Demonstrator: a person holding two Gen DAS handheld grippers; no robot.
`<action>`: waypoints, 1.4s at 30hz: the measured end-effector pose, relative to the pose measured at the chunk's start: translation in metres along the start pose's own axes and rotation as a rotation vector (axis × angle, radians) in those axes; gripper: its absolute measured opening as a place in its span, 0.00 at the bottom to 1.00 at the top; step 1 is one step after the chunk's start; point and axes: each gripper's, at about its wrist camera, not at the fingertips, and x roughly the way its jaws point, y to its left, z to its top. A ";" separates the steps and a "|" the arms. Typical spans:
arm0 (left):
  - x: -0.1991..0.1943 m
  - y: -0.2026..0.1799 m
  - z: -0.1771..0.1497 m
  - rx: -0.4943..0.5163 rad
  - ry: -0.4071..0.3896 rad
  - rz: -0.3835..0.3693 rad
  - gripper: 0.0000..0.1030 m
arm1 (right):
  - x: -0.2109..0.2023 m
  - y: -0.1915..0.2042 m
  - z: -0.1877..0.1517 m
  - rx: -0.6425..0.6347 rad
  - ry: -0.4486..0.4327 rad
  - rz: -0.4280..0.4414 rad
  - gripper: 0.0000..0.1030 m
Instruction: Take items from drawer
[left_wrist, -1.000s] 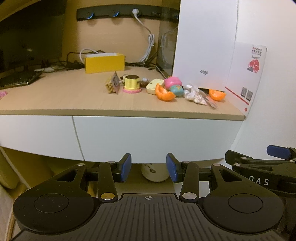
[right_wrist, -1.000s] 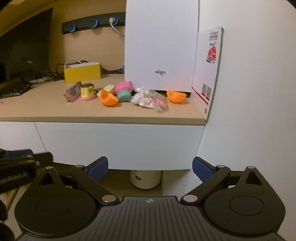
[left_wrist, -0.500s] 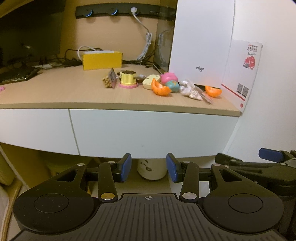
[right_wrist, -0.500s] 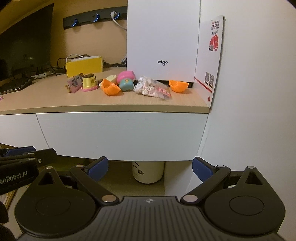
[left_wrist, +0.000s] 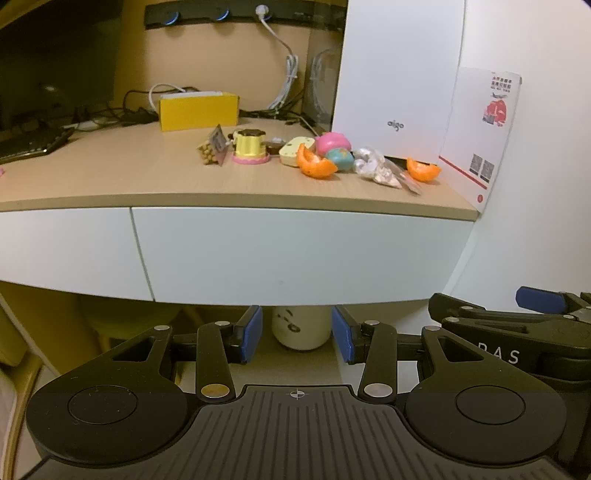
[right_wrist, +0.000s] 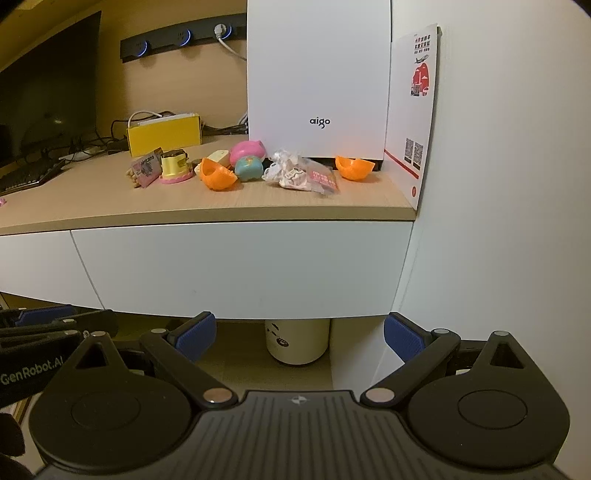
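A white drawer front (left_wrist: 295, 254) (right_wrist: 240, 269) sits closed under the wooden desk top (left_wrist: 110, 173). On the desk lie several small items: a yellow and pink toy (left_wrist: 250, 146) (right_wrist: 173, 166), an orange half shell (left_wrist: 316, 164) (right_wrist: 218, 175), a pink and teal toy (right_wrist: 249, 160), a clear bag of small things (left_wrist: 380, 170) (right_wrist: 299, 171) and a second orange shell (left_wrist: 423, 170) (right_wrist: 354, 167). My left gripper (left_wrist: 297, 334) hangs open below the drawer with nothing between its fingers. My right gripper (right_wrist: 300, 334) is open wider, also empty, to the right of the left one.
A white box marked aigo (right_wrist: 317, 81) stands at the back of the desk beside a printed card (right_wrist: 415, 99) on the right wall. A yellow box (left_wrist: 197, 109), cables and a keyboard (left_wrist: 29, 144) lie further left. A white jar (right_wrist: 297, 341) stands under the desk.
Both views have shifted slightly, with the desk and drawer sitting a little differently in frame. Neither gripper's jaws have moved and the items on the desk lie as before.
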 end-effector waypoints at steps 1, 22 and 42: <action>0.000 0.000 0.000 0.001 0.000 0.000 0.44 | 0.000 0.000 0.000 0.000 0.000 0.001 0.95; -0.001 0.002 0.002 -0.010 -0.008 0.007 0.44 | -0.001 0.002 -0.001 0.000 0.005 0.001 0.95; -0.005 0.003 0.000 -0.015 -0.006 0.020 0.44 | -0.001 0.005 -0.002 0.003 0.009 0.003 0.95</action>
